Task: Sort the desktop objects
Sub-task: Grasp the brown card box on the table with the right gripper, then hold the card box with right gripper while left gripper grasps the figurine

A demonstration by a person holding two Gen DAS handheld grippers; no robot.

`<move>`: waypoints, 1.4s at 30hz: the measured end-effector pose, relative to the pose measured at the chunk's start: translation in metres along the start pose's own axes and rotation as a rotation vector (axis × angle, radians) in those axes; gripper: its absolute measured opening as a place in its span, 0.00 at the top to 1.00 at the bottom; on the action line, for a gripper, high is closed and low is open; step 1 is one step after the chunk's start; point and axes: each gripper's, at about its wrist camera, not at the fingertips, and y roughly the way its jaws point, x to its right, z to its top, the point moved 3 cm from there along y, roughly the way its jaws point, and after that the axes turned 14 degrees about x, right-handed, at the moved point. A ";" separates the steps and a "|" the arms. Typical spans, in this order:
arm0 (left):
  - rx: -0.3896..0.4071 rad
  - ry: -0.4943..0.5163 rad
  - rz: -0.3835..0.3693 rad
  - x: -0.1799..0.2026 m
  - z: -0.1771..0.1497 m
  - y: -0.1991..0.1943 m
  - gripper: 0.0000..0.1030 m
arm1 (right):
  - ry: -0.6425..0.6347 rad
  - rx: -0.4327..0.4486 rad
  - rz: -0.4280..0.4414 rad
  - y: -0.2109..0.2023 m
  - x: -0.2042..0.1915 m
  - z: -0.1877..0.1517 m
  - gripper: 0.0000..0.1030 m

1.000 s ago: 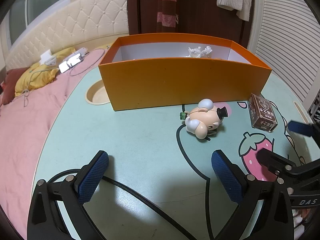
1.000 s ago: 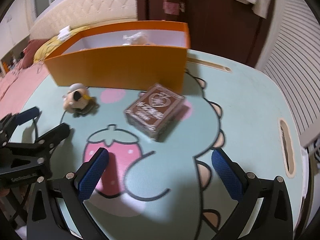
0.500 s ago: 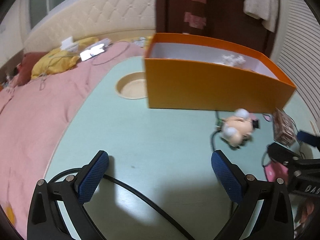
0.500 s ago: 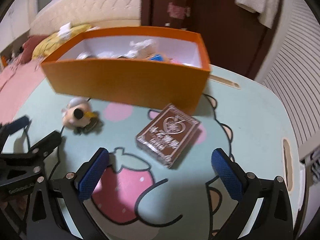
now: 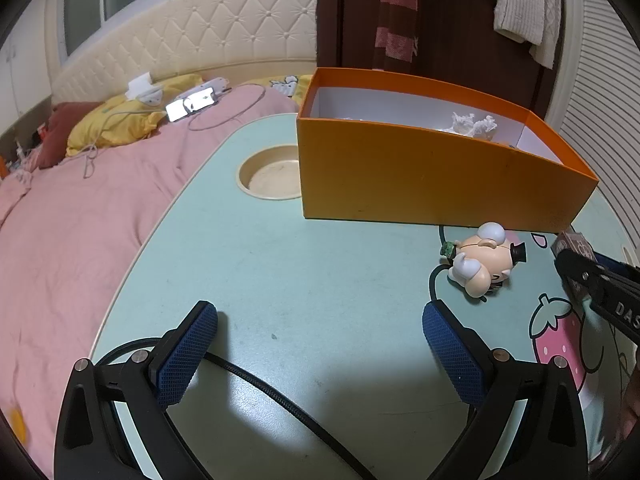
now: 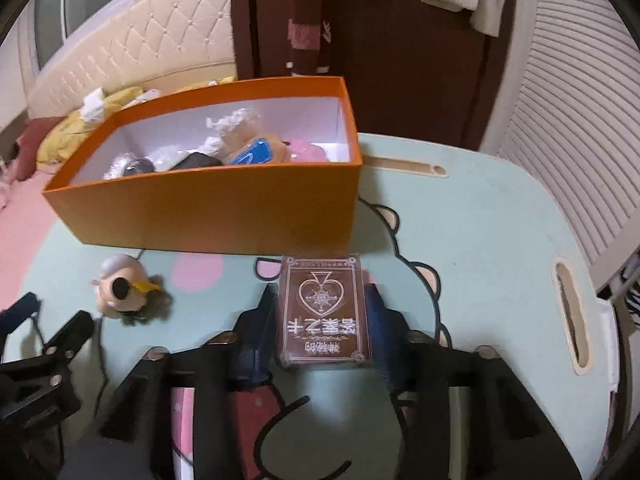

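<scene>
The right tool (image 6: 324,320) was wide open a sec ago; now it has shut on the card box (image 6: 325,312), near the desk (image 6: 500,240) middle, by the orange box (image 6: 208,216). Left tool (image 5: 320,352) is wide open w/ nothing in it. The toy (image 5: 484,262) lies on the desk. Card box prob. goes in the orange box next.

left gripper (image 5: 320,356) low over table, jaws spread wide, nothing between pads, right gripper (image 6: 323,320) level, pointing forward, blue pads (image 6: 376,312) closed in against both sides of card box (image 6: 323,312), left gripper just beside it
</scene>
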 end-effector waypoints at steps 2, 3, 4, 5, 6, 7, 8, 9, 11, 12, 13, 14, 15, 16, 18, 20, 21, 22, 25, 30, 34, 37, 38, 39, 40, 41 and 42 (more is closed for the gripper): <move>-0.004 0.005 -0.009 0.000 0.001 0.000 0.01 | 0.005 -0.008 0.014 -0.003 0.002 -0.001 0.59; -0.007 0.009 -0.017 0.002 0.001 -0.001 0.01 | 0.001 -0.006 0.016 -0.004 0.002 -0.002 0.59; -0.008 0.015 -0.034 0.003 0.002 -0.002 0.01 | -0.002 -0.004 0.018 -0.005 0.003 -0.003 0.59; 0.000 0.014 -0.047 0.004 0.003 -0.005 0.01 | -0.006 -0.002 0.020 -0.007 0.003 -0.004 0.59; 0.012 0.012 -0.059 0.005 0.005 -0.007 0.01 | -0.009 0.000 0.022 -0.008 0.004 -0.005 0.59; 0.035 0.009 -0.071 0.006 0.009 -0.012 0.02 | -0.013 0.002 0.024 -0.009 0.004 -0.005 0.59; 0.033 0.018 -0.083 0.010 0.011 -0.012 0.02 | -0.017 0.004 0.026 -0.011 0.004 -0.006 0.59; 0.031 0.027 -0.095 0.014 0.014 -0.011 0.02 | -0.020 0.006 0.028 -0.012 0.005 -0.007 0.59; 0.026 0.046 -0.120 0.021 0.018 -0.011 0.02 | -0.027 0.010 0.031 -0.014 0.006 -0.009 0.59; 0.024 0.055 -0.132 0.025 0.020 -0.011 0.02 | -0.031 0.012 0.033 -0.016 0.006 -0.010 0.59; 0.022 0.065 -0.145 0.028 0.022 -0.010 0.02 | -0.034 0.014 0.035 -0.017 0.006 -0.011 0.59; 0.020 0.074 -0.157 0.032 0.025 -0.010 0.02 | -0.038 0.016 0.037 -0.018 0.007 -0.012 0.59; 0.017 0.083 -0.169 0.036 0.027 -0.010 0.05 | -0.042 0.018 0.039 -0.020 0.007 -0.013 0.59; 0.015 0.093 -0.182 0.040 0.029 -0.009 0.13 | -0.045 0.019 0.039 -0.020 0.008 -0.014 0.59; 0.011 0.111 -0.206 0.047 0.033 -0.009 0.21 | -0.046 0.025 0.036 -0.021 0.008 -0.015 0.59; 0.006 0.130 -0.229 0.054 0.037 -0.008 0.21 | -0.044 0.028 0.039 -0.020 0.009 -0.015 0.59; 0.001 0.140 -0.231 0.057 0.038 -0.005 0.21 | -0.044 0.029 0.040 -0.020 0.010 -0.015 0.59; -0.002 0.149 -0.232 0.061 0.039 -0.003 0.21 | -0.043 0.029 0.040 -0.020 0.011 -0.015 0.59; -0.010 0.166 -0.243 0.070 0.040 0.001 0.21 | -0.041 0.028 0.040 -0.020 0.012 -0.016 0.59; -0.048 0.208 -0.281 0.084 0.035 0.010 0.56 | -0.042 0.030 0.043 -0.018 0.011 -0.017 0.59; -0.052 0.194 -0.294 0.086 0.030 0.009 0.60 | -0.042 0.032 0.043 -0.018 0.011 -0.018 0.59; -0.040 0.192 -0.299 0.084 0.030 0.001 0.60 | -0.042 0.033 0.043 -0.018 0.012 -0.018 0.59; -0.035 0.194 -0.298 0.084 0.030 -0.002 0.60 | -0.042 0.033 0.043 -0.018 0.012 -0.019 0.59; -0.029 0.195 -0.297 0.083 0.030 -0.005 0.60 | -0.042 0.033 0.042 -0.018 0.011 -0.019 0.59; -0.024 0.188 -0.297 0.081 0.031 -0.007 0.60 | -0.041 0.033 0.042 -0.019 0.011 -0.019 0.59; -0.019 0.182 -0.297 0.079 0.033 -0.009 0.60 | -0.041 0.034 0.042 -0.019 0.011 -0.020 0.59; -0.014 0.176 -0.296 0.077 0.035 -0.011 0.61 | -0.040 0.034 0.041 -0.020 0.010 -0.020 0.59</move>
